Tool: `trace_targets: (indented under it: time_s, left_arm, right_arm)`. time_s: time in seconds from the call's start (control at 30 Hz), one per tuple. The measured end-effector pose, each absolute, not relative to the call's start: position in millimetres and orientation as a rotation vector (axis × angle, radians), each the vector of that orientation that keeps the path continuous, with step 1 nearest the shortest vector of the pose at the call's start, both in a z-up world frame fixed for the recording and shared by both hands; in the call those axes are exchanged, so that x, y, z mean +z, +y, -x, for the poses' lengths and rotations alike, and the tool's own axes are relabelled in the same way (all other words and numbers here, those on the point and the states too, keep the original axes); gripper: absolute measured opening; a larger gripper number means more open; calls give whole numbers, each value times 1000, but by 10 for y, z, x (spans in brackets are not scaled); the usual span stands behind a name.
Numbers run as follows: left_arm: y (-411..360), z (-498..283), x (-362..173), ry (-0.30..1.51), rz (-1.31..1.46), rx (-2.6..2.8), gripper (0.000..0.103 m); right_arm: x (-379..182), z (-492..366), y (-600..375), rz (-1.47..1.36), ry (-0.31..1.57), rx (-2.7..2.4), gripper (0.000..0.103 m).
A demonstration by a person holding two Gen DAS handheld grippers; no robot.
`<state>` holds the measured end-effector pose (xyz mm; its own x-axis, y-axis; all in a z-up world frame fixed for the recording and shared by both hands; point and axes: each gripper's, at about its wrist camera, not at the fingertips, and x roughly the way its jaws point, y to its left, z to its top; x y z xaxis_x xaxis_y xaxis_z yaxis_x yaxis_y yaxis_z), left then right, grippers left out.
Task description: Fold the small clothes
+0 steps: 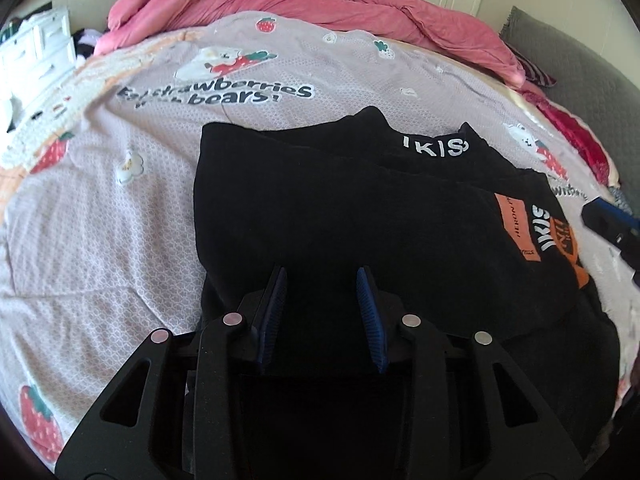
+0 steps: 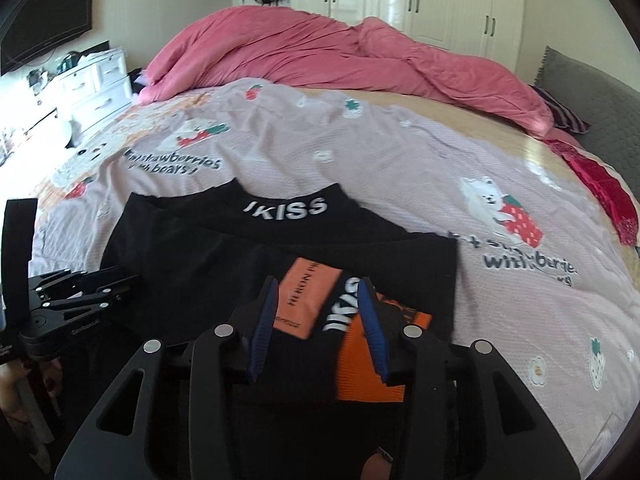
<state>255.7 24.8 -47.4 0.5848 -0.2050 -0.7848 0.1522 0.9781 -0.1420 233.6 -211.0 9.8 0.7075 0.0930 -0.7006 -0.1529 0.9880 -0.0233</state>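
Soft daylight is cast from the left; glare is seen on the wardrobe (image 2: pixel 404 0); edges are bowed and vignetted.

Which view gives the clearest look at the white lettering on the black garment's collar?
The right wrist view: the collar lettering faces the camera near the middle, and "KISS" reads whole on the black garment. In the left wrist view the same lettering sits further right and curves away, so its last letter is cut short.
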Motion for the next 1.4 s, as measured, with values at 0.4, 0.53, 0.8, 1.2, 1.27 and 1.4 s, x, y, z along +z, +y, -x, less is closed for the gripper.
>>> trace_targets:
  time_s: [0.4, 0.53, 0.8, 1.2, 1.27, 1.4]
  left_arm:
    - [302, -2533, -466, 923, 84, -221, 29]
    - [314, -2531, -465, 924, 89, -222, 29]
    - [289, -2452, -434, 910, 54, -198, 29]
    - [269, -2338, -414, 891, 22, -181, 31]
    - [278, -2334, -412, 891, 28, -183, 31]
    - [294, -2302, -395, 884, 41, -183, 32]
  right_arm:
    - [-481, -2459, -2079, 95, 1005, 128, 37]
    - [-481, -2421, -2196, 2, 997, 150, 37]
    - [-215, -2206, -2096, -56, 918, 203, 52]
    - [-436, -2201, -2001, -49, 990, 216, 56]
    - [-438, -2194, -2001, -51, 987, 213, 57]
    - [-412, -2168, -2007, -68, 981, 216, 60]
